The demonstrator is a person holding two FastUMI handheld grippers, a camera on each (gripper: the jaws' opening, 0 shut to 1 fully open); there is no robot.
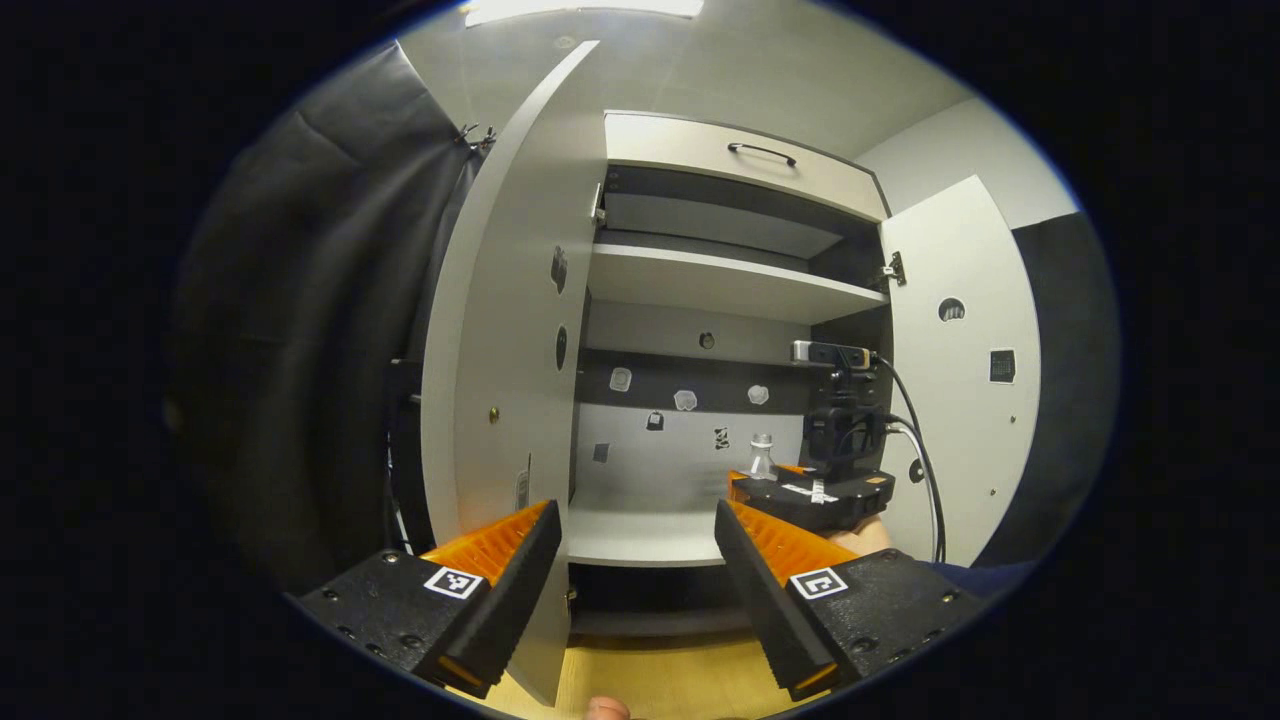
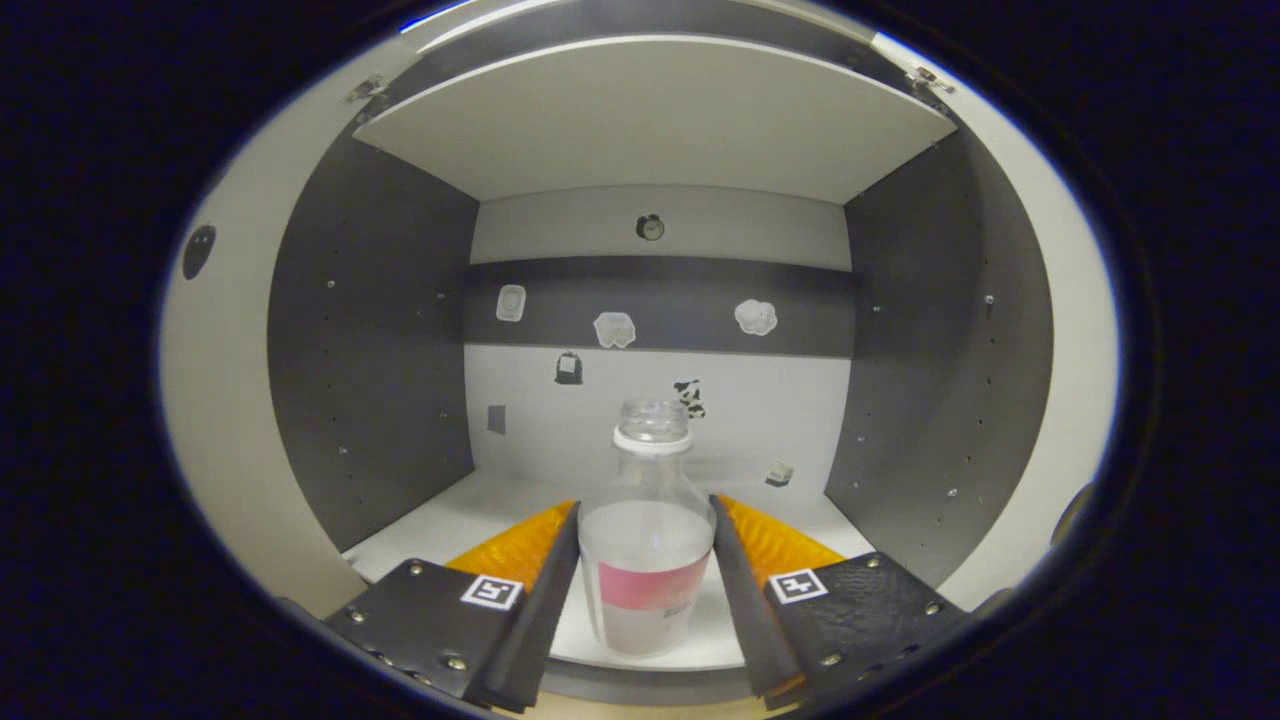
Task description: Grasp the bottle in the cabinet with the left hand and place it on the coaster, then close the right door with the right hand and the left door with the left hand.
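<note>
In the right gripper view, the bottle [image 2: 648, 540] stands between the right gripper [image 2: 645, 590] fingers, which flank it closely; whether they press it I cannot tell. It stands near the cabinet shelf [image 2: 450, 520] front edge. The left gripper [image 1: 640, 570] is spread open, short of that shelf.

Right view near cabinet [image 2: 370, 350]; left farther back.

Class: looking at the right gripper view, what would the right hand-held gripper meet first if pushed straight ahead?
The bottle. It already stands between the right hand-held gripper fingers on the cabinet shelf; whether they touch it is unclear. The cabinet's back wall lies behind it.
</note>
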